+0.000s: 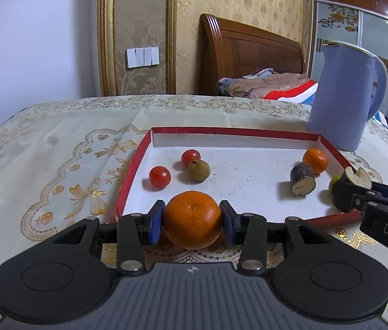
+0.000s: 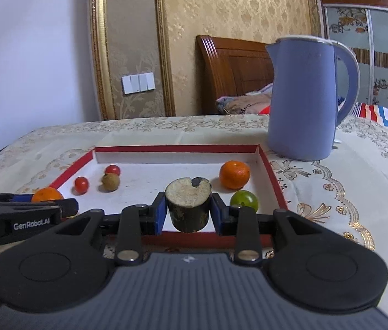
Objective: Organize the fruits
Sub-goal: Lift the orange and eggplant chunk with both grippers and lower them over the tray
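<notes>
1. Left tool (image 1: 192, 218): pinching large orange (image 1: 192, 220), lower centre, at the tray's near rim.
2. Right tool (image 2: 188, 211): clamped on dark cut stalk piece (image 2: 188, 206), over tray (image 2: 177, 148).
3. In tray: two tomatoes, brown fruit, small orange (image 2: 234, 174), lime (image 2: 245, 200).
4. Progress, judged: late; two held items unplaced.

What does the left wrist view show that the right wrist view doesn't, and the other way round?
Only the left wrist view: a second cane piece lying in the tray, apparently hidden in the right view.
Only the right wrist view: the green fruit whole; the left view catches a sliver.
Both: the tray, two tomatoes, brown fruit, small orange, blue kettle, left gripper shut on the big orange, right gripper shut on the held cane piece.
</notes>
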Motion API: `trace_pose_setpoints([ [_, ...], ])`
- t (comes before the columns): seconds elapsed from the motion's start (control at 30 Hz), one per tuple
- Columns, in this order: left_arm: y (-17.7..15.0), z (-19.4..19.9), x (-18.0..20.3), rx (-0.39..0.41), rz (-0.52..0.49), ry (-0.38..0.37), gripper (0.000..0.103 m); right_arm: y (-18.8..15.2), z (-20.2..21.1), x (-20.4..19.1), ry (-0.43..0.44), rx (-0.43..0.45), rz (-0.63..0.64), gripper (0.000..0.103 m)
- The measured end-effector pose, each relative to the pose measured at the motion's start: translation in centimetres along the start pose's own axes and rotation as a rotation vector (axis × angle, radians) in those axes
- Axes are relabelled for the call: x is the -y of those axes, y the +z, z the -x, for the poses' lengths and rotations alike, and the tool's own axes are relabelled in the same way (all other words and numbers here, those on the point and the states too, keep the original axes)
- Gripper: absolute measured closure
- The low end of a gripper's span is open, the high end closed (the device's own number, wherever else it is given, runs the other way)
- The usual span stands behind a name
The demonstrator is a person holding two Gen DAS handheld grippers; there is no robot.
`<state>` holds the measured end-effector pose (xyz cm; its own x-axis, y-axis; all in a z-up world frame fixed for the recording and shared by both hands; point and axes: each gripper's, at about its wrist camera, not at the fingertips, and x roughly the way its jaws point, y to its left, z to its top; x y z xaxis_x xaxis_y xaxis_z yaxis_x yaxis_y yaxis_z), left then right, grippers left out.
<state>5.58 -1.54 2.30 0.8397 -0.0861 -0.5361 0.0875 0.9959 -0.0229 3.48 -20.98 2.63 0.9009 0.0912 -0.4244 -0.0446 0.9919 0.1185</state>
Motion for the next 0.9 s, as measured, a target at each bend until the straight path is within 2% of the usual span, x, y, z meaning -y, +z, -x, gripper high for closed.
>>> trace_pose_setpoints([
  [0.33, 1.9, -3.3, 0.8, -0.009, -0.004, 0.039, 0.061, 0.4, -3.8, 0.1, -0.016, -0.089, 0.006, 0.071],
  [0.73, 1.9, -5.9, 0.5, -0.052, 0.031, 0.039, 0.061, 0.5, -6.8, 0.3, -0.022, -0.162, -0.016, 0.071],
  [0.9, 1.7, -6.9, 0.8, -0.066, 0.011, 0.056, 0.061, 0.7, -7.9, 0.4, -0.049, -0.158, -0.012, 0.071],
])
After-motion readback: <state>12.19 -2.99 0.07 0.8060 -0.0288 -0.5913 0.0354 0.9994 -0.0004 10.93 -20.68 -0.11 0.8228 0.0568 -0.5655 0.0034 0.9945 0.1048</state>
